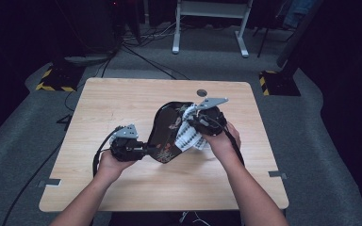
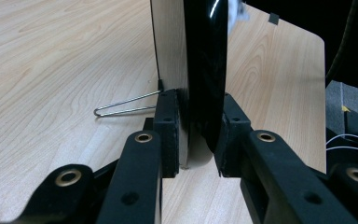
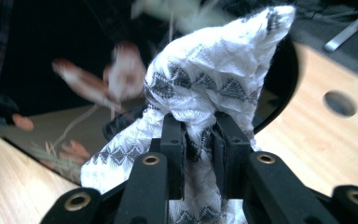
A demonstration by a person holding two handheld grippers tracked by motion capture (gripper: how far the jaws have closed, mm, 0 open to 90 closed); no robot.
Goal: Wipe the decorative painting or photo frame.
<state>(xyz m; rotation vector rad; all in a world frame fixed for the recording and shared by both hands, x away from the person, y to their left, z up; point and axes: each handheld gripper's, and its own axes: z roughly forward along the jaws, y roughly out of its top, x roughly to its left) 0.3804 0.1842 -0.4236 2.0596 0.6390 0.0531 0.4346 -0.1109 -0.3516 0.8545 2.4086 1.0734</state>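
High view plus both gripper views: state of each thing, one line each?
Glossy black oval tray with floral pattern: tilted up on edge, clamped at its rim.
White cloth with grey zigzag pattern: bunched, pinched, against the tray's face.
Left tongs: shut on the tray's rim.
Right tongs: shut on the cloth.
Thin wire clip: lying on the light wooden table, beside the tray.

Both forearms reach in from below. The left claw [image 1: 143, 149] is clamped tight (held low). The right claw [image 1: 193, 123] pinches shut, raised higher.
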